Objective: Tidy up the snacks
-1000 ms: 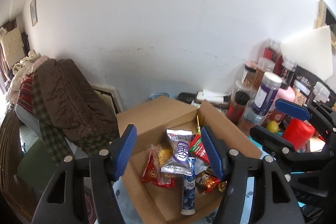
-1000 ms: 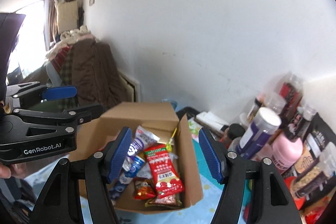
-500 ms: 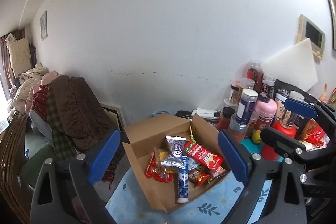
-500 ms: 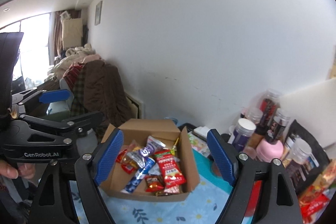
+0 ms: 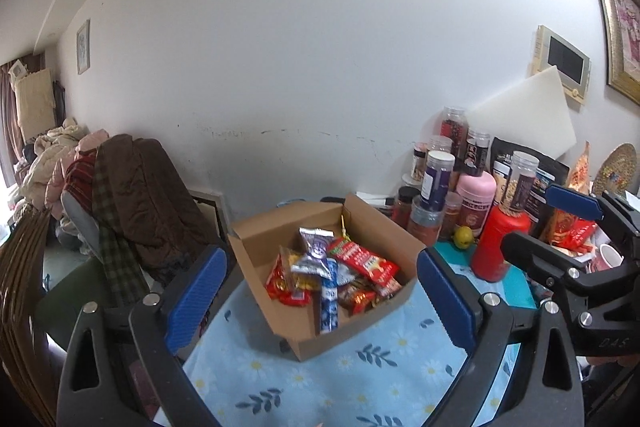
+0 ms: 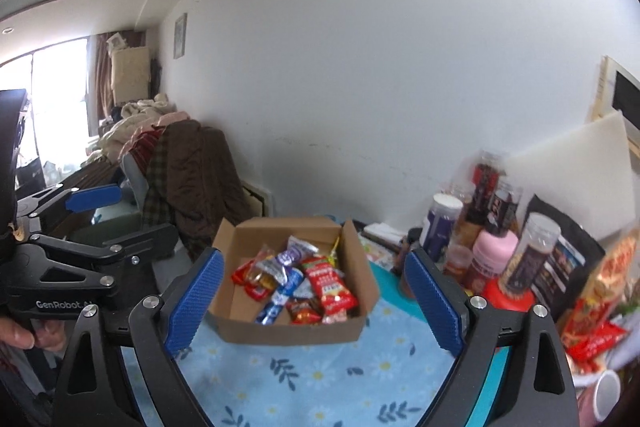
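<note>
An open cardboard box (image 5: 352, 327) sits on the floral blue tablecloth (image 5: 340, 379); it also shows in the right wrist view (image 6: 288, 331). Inside lie several snack packets: a red pack (image 5: 364, 261), a silver-purple pack (image 5: 314, 255) and a blue tube (image 5: 329, 311). My left gripper (image 5: 320, 295) is open and empty, held back above the near side of the box. My right gripper (image 6: 316, 297) is open and empty, also back from the box. Each gripper shows at the edge of the other's view.
Jars, bottles and snack bags crowd the right: a red bottle (image 5: 496, 247), a pink bottle (image 5: 476, 203), a purple jar (image 5: 436, 183), a black bag (image 6: 560, 267). A white board (image 5: 524, 119) leans on the wall. A chair piled with coats (image 5: 128, 195) stands left.
Both grippers have pulled back and up from the box, so it looks smaller and more tablecloth shows. Both jaws opened wider. The snacks have not moved.
</note>
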`<state>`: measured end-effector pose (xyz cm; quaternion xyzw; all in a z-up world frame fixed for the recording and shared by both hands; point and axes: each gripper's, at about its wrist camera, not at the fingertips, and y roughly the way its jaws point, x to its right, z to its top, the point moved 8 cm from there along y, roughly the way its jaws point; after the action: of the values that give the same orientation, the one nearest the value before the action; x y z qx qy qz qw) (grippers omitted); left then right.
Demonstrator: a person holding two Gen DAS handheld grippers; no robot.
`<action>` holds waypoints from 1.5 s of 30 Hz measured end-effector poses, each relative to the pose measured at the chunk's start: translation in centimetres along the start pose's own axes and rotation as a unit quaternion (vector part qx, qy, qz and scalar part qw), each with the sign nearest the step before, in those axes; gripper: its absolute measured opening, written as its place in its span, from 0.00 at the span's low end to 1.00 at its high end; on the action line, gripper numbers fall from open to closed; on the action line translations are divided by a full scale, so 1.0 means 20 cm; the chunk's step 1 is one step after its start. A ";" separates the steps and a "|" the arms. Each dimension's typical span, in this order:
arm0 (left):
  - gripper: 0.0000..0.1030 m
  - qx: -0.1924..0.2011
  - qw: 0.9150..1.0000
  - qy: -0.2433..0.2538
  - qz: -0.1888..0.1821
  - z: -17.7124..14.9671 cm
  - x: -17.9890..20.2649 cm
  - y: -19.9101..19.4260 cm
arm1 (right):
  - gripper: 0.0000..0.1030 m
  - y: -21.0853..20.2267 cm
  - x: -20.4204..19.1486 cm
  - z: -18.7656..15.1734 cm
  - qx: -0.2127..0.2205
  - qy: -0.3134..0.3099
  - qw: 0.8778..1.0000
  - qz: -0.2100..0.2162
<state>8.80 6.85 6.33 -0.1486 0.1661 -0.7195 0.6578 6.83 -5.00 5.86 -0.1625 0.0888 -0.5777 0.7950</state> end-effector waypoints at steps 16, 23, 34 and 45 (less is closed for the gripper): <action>0.95 -0.051 0.999 -0.003 0.013 -0.33 0.04 0.04 | 0.90 0.01 -0.02 -0.36 -0.054 0.028 0.998 -0.009; 0.95 -0.059 0.998 -0.014 0.014 -0.37 0.03 0.06 | 0.90 0.03 -0.02 -0.42 -0.069 0.029 0.997 -0.014; 0.95 -0.068 0.998 -0.017 0.010 -0.39 0.04 0.08 | 0.90 0.05 -0.03 -0.44 -0.075 0.021 0.997 -0.010; 0.95 -0.069 0.997 -0.021 0.005 -0.41 0.04 0.06 | 0.90 0.05 -0.02 -0.44 -0.075 0.020 0.997 -0.011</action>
<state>6.35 6.28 -1.55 -0.2079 0.2027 -0.6998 0.6527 4.61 -5.71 -2.72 -0.2111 0.1465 -0.5815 0.7719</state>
